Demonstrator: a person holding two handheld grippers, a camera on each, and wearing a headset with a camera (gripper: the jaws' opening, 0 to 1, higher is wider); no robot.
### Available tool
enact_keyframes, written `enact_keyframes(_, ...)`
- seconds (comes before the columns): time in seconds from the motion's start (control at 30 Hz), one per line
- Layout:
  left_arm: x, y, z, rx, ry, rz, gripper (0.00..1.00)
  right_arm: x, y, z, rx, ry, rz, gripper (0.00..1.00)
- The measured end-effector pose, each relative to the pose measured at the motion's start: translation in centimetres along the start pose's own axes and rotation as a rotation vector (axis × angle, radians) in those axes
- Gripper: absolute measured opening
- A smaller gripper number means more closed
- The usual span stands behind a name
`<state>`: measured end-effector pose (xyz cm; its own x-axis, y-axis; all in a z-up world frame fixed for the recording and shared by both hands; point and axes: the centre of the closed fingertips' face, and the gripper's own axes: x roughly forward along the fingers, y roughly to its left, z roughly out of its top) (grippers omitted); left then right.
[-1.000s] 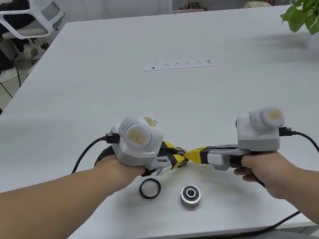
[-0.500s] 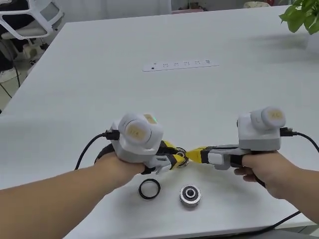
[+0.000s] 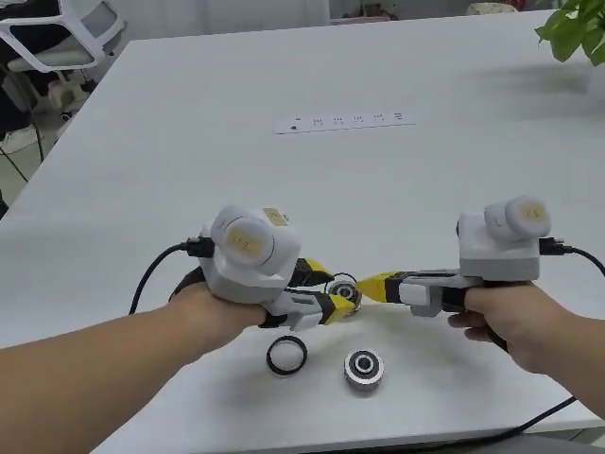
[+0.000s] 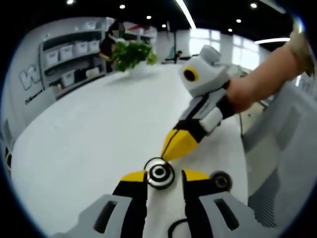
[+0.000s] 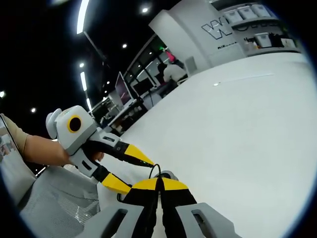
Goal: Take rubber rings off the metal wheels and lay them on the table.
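Observation:
My left gripper (image 3: 333,305) is shut on a small metal wheel (image 3: 343,289), held just above the white table (image 3: 189,161); in the left gripper view the wheel (image 4: 159,173) sits between the two yellow jaws. My right gripper (image 3: 366,287) meets it from the right, shut, with a thin black rubber ring (image 5: 154,171) pinched at its tips (image 5: 158,184). A loose black ring (image 3: 286,355) lies on the table near the front edge. Beside it stands a bare metal wheel (image 3: 363,368).
A white power strip (image 3: 345,121) lies mid-table. A green plant (image 3: 575,28) stands at the far right corner, an office chair (image 3: 57,38) beyond the far left. Cables trail from both grippers toward the front table edge.
The left gripper has rolled a little, turning the held wheel more into sight. The right gripper has drawn slightly to the right. Loose ring and bare wheel lie as before.

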<state>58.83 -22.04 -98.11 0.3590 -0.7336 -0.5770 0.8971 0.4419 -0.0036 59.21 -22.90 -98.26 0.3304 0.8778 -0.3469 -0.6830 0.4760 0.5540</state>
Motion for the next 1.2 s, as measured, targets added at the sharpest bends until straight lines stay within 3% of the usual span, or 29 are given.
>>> enact_keyframes(0.47, -4.0, -0.9, 1.1, -0.017, -0.071, -0.014, 0.42, 0.1, 2.0, 0.6, 0.001, -0.003, 0.050, 0.00)
enact_keyframes(0.9, -7.6, -1.8, 1.1, -0.032, -0.123, -0.015, 0.59, 0.3, 3.5, 0.8, -0.002, 0.019, 0.091, 0.00)
enact_keyframes(1.2, -10.1, -1.6, -0.3, -0.022, -0.121, 0.011, 0.69, 1.0, 4.8, 0.6, -0.009, 0.050, 0.123, 0.00)
